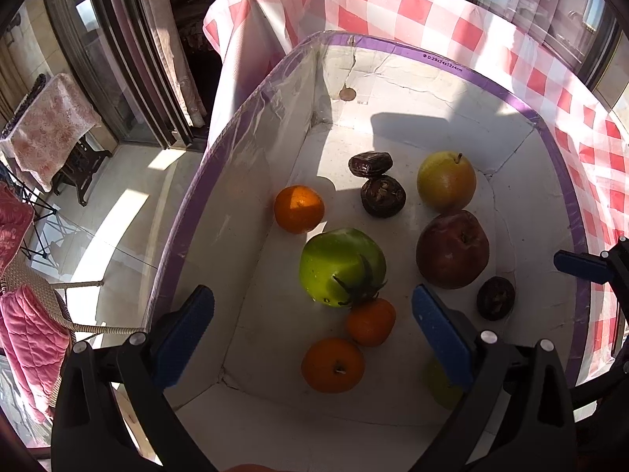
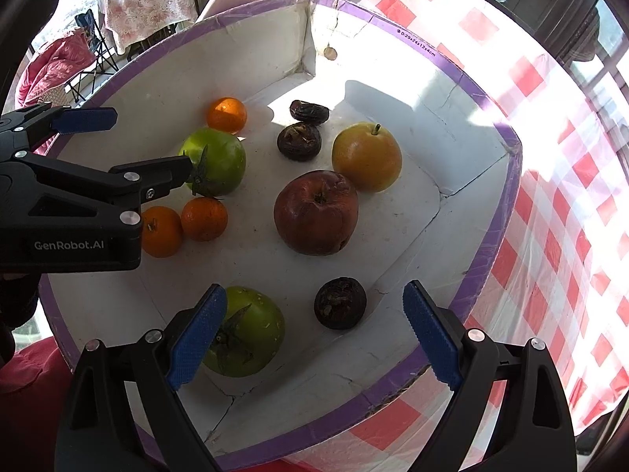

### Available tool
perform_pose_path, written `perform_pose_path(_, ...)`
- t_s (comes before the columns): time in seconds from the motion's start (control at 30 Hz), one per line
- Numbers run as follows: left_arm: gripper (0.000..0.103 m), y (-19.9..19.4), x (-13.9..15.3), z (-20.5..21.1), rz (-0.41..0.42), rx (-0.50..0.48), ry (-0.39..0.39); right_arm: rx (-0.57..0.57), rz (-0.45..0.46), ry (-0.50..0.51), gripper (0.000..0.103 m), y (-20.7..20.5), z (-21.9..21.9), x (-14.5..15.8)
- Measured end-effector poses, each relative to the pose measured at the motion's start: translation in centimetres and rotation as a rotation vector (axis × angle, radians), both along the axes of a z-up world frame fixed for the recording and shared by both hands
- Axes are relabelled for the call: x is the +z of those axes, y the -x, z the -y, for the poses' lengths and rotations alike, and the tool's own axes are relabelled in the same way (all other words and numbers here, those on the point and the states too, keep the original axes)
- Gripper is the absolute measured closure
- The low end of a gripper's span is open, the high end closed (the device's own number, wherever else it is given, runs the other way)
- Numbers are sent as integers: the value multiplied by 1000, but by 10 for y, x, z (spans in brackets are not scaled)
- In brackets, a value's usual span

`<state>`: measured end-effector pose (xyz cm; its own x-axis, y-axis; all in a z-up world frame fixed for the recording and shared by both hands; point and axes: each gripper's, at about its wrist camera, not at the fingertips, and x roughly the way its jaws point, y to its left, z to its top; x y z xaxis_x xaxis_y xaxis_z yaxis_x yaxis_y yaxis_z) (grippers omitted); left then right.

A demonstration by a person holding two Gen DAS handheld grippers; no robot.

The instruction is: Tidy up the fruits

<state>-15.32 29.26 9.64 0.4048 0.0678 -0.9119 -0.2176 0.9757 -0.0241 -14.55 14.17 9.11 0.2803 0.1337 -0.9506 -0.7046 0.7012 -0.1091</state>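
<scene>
**Fruit in the white box, both tongs spread and empty**

Left tongs point(image 1: 312, 334), released, hang over the purple-rimmed box point(image 1: 511, 94); beneath them, two small oranges point(image 1: 332, 365) sit just near-side of a glossy green tomato point(image 1: 341, 265).

Right tongs point(image 2: 314, 334), also released, hover above a second green tomato point(image 2: 251, 334), nearer than the wrinkled red apple point(image 2: 315, 212). The checked worktop point(image 2: 558, 196) carries the box.

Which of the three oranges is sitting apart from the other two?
The sunlit orange by the far wall of the box; the other two sit together.
</scene>
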Motion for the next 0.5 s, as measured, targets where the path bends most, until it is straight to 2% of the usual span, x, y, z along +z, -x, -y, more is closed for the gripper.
perform_pose_path(0.13,2,1,1,-3,7,18,11,1,-15,-18,15,-2,0,0)
perform_pose_path(0.27,2,-1,6,4,13,13,-42,10,-19,-72,15,-3,5,7)
perform_pose_path(0.37,2,-10,22,19,19,2,-146,41,78,-165,15,3,21,32)
perform_pose_path(0.43,2,-15,47,38,98,3,-238,-6,162,-251,15,0,50,53)
perform_pose_path(0.5,2,-24,75,68,194,-28,-275,-131,230,-318,15,-14,95,67)
